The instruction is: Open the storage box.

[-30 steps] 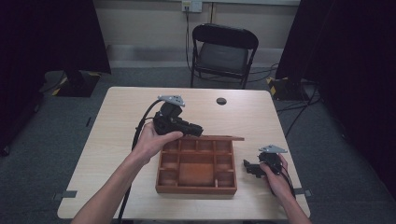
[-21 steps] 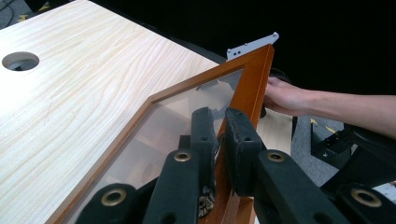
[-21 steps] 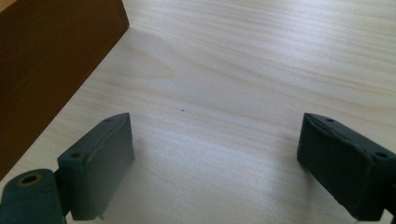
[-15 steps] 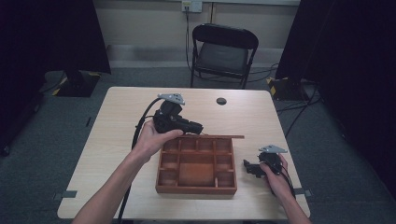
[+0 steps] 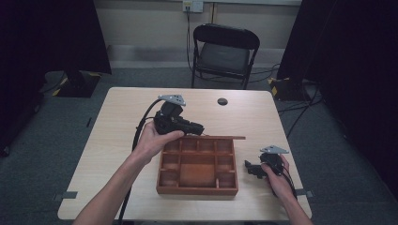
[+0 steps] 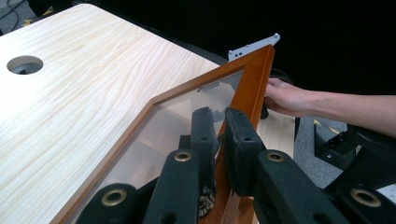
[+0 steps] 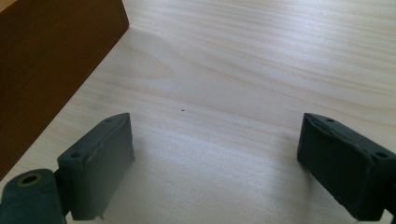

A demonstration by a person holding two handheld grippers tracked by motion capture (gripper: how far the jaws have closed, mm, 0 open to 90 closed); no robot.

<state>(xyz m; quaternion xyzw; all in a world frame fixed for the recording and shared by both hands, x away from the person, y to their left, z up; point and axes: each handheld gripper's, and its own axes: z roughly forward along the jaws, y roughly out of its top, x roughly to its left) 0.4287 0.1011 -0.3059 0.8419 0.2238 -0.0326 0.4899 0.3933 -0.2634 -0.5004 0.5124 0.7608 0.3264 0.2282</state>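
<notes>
- Two black jaws of the left gripper point(image 6: 219, 140) stand nearly together, pinching the wooden frame edge of the glass lid point(image 6: 187, 107) between them.
- Lifted by that grip, the lid is hinged up at the back of the wooden box point(image 5: 198, 164), standing roughly upright; seen from the high view it shows as a thin strip running left to right along the box's far edge.
- Its long axis lies across the table point(image 5: 117, 122), parallel to the far wall of the box, with the free edge pointing up.
- Open compartments show below, so I judge the opening as largely done; what is left looks like settling or releasing the lid.
- Off to the right, the right gripper point(image 7: 215, 163) rests on the table just beside the box, jaws spread wide, holding nothing.
</notes>
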